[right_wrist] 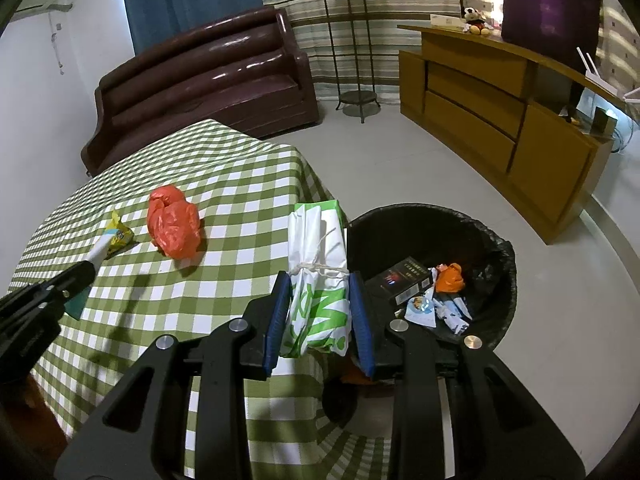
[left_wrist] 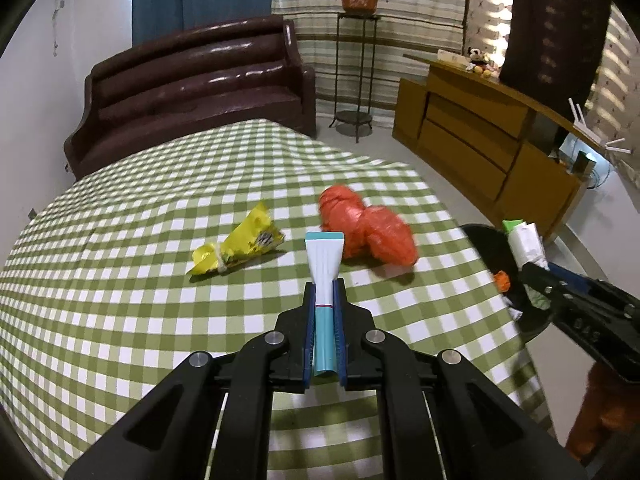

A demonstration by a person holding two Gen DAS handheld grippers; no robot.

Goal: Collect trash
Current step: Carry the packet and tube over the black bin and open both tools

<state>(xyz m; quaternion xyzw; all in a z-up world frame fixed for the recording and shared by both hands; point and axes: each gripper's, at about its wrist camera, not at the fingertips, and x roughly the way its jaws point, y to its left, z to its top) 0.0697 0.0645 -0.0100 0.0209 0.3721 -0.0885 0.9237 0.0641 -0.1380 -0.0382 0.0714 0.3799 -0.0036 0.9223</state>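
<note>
- left gripper (left_wrist: 324, 300) is clamped on a tube (left_wrist: 325, 276), white with teal ends; its flat crimped end sticks out ahead of the fingers, over the surface (left_wrist: 120, 300).
- from the right wrist view the left gripper (right_wrist: 86, 270) comes in at the left edge, above the checked cloth, with the tube (right_wrist: 98, 249) poking forward near the yellow wrapper (right_wrist: 120, 234).
- right gripper (right_wrist: 320, 304) holds a white and green packet (right_wrist: 318, 264), tied round with string, between its blue pads (right_wrist: 278, 316); the jaws stand part way apart, filled by the packet.
- the packet hangs at the surface's edge, just beside the bin (right_wrist: 496, 248).
- the bin, lined with a black bag, stands on the floor against the surface; inside lie a dark box (right_wrist: 400, 282), an orange scrap (right_wrist: 450, 278) and small printed wrappers (right_wrist: 440, 310).
- on the surface, a yellow wrapper (left_wrist: 236, 246), knotted at one end, lies left of a crumpled orange bag (left_wrist: 368, 230); the two are near each other but apart.
- in the left wrist view the right gripper (left_wrist: 538, 276) shows at the right edge with the packet (left_wrist: 524, 240) over the bin (left_wrist: 488, 248).
</note>
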